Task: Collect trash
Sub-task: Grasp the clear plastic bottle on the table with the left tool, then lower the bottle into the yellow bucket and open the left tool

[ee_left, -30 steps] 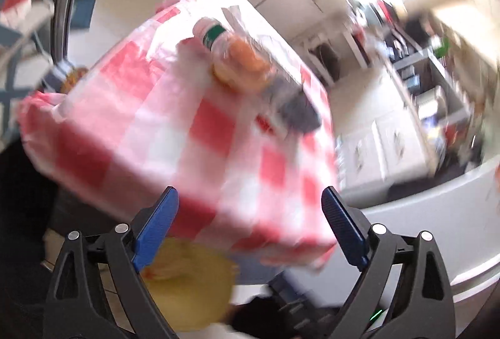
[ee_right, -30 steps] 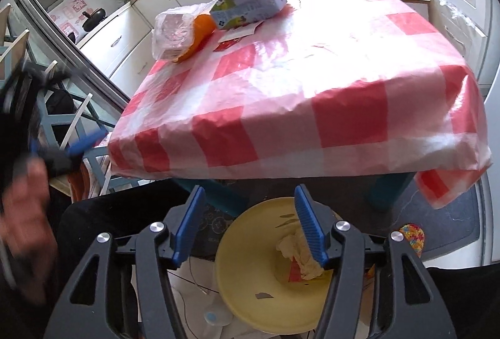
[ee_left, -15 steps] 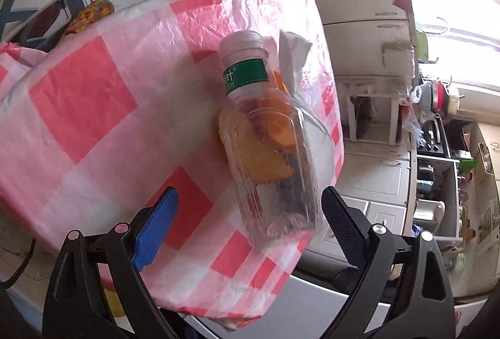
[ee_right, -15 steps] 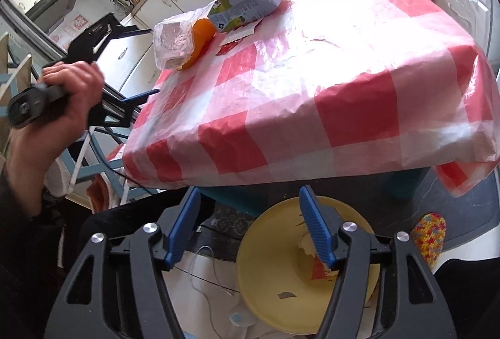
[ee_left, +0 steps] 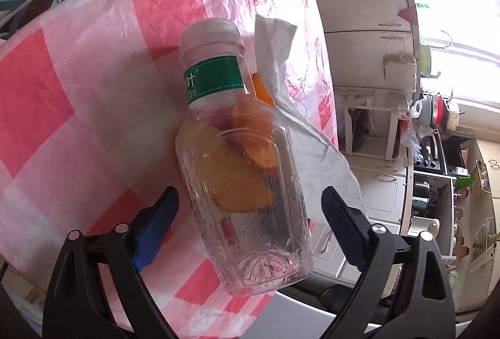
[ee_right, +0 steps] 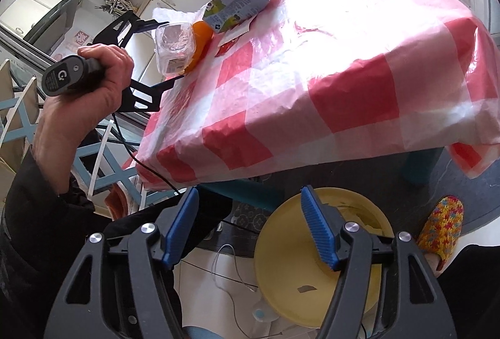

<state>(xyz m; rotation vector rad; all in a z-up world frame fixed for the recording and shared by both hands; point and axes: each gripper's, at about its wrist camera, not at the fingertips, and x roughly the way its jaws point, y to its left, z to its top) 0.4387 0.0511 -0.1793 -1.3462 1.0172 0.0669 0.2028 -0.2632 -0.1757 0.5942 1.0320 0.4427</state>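
Left wrist: ribbed clear plastic bottle point(ee_left: 243, 182)

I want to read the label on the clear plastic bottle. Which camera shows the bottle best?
The left wrist view: the clear plastic bottle lies on its side between the closing left gripper fingers, cap and green label facing the lens. The right wrist view shows only the bottle's base end, small and far off.

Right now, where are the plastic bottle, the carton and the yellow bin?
plastic bottle point(ee_left: 240, 182), left wrist view, clear body.
carton point(ee_right: 239, 6), right wrist view, printed side.
yellow bin point(ee_right: 281, 270), right wrist view, bare inner wall.
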